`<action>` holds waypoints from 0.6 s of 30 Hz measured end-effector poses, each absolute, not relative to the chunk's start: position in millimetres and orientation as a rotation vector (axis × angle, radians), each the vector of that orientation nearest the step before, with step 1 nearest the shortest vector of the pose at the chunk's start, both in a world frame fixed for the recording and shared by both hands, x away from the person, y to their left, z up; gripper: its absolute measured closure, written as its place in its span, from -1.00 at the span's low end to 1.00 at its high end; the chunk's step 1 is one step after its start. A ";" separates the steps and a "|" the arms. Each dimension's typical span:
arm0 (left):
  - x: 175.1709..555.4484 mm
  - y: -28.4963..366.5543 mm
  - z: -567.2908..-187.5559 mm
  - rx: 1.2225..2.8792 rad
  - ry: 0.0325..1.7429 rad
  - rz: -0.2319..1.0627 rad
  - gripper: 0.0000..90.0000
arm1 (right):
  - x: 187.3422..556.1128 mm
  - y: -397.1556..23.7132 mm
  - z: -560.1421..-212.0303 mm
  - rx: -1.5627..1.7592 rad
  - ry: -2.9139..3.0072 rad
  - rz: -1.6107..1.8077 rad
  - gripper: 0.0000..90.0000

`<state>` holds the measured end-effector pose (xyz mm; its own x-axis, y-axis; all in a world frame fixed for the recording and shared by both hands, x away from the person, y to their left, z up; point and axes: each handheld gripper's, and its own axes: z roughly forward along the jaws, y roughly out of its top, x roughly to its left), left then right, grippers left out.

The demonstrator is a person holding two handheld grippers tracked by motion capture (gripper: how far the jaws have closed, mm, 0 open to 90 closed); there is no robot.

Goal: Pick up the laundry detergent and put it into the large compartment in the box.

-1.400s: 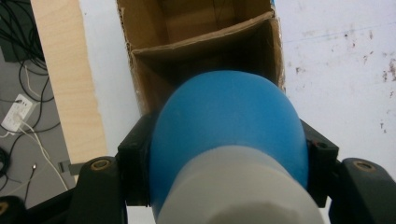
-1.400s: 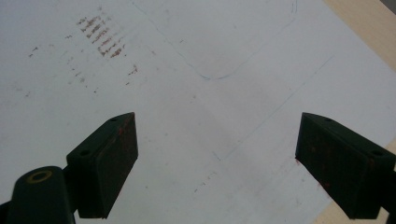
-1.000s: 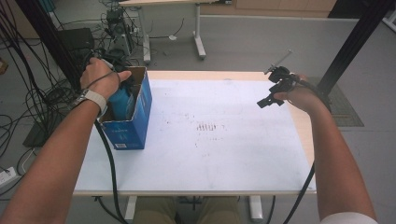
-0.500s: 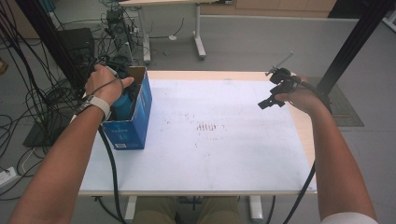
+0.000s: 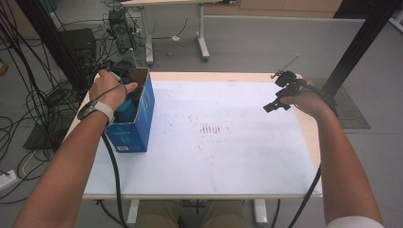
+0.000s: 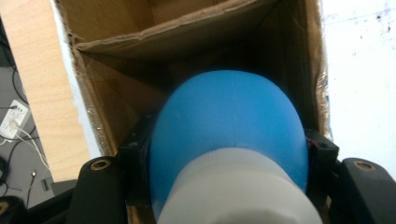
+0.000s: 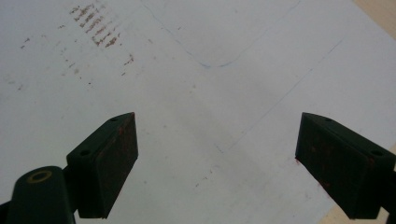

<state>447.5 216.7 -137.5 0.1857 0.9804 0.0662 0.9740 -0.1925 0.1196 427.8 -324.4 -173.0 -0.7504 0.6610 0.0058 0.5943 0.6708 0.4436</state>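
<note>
At about nine o'clock on the table (image 5: 214, 156), one blue cardboard box (image 5: 135, 123) is standing upright with its top flaps open, so that things can go in from above. The left gripper (image 5: 124, 90) is reaching down into that opening; its jaws are pressing on both sides of one blue-and-white rounded object (image 6: 229, 140), nose first, with the box's brown inner walls around it. Judging from this, the object is being lowered into the box. Toward three o'clock, the right gripper (image 5: 280, 95) is hovering over the bare white tabletop near the far right corner, its jaws (image 7: 217, 163) standing wide apart and gripping nothing, apparently waiting out of the way. Counted: one box, one object, two grippers
</note>
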 end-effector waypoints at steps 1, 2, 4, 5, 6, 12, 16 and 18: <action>448.1 216.5 -138.8 2.382 1.966 0.193 -0.17 | 427.6 -324.4 -173.2 1.034 2.727 0.641 -0.71; 448.9 216.4 -140.2 2.387 1.967 0.188 -0.17 | 427.6 -324.2 -173.4 1.034 2.728 0.639 -0.71; 447.7 217.2 -142.8 2.382 1.962 0.193 -0.17 | 427.6 -324.2 -174.1 1.033 2.729 0.639 -0.71; 448.2 217.1 -143.8 2.383 1.966 0.190 -0.17 | 427.6 -324.2 -174.4 1.033 2.729 0.639 -0.71; 449.1 216.8 -145.0 2.389 1.968 0.187 -0.17 | 427.5 -324.6 -174.8 1.037 2.729 0.644 -0.71; 450.2 219.4 -151.5 2.391 1.974 0.176 -0.17 | 426.4 -326.2 -173.8 1.041 2.724 0.640 -0.71; 449.3 220.0 -153.8 2.388 1.969 0.178 -0.17 | 425.5 -327.3 -173.4 1.044 2.721 0.641 -0.71; 449.1 220.6 -153.6 2.390 1.966 0.176 -0.17 | 425.5 -327.3 -173.1 1.044 2.722 0.638 -0.71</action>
<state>449.1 220.6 -153.6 0.1897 0.9799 0.0612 0.9752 -0.1953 0.1044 425.5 -327.3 -173.1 -0.7442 0.6680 0.0055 0.6009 0.6658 0.4422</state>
